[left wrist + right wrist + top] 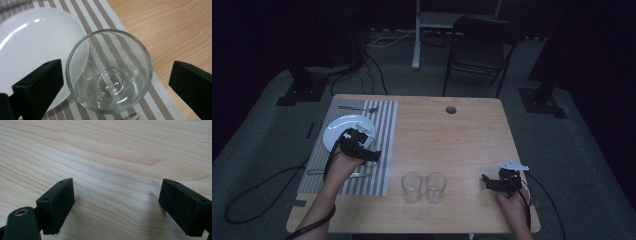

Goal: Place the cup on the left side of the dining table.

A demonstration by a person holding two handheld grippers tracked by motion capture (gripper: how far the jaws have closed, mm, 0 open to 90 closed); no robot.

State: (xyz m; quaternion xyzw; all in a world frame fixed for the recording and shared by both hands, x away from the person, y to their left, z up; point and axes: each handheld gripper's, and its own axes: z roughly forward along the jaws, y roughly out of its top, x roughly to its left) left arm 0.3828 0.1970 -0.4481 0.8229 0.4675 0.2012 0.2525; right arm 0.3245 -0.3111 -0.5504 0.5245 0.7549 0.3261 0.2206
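White plate (30, 42), grey-and-white striped placemat (384, 125), clear glass (109, 71), pale wood-grain table (112, 152), black claws

I'm working in what looks like a lab or recording studio, not a home. Black curtains (257, 40) close off the dark room, cables (367, 65) snake over the grey carpet (577, 150), stand bases (542, 102) flank my wooden surface (452, 140), and a folding chair (479, 50) waits beyond it.

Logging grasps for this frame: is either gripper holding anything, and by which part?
Nothing is held. The left gripper is open around a glass without touching it; the right gripper is open over bare table.
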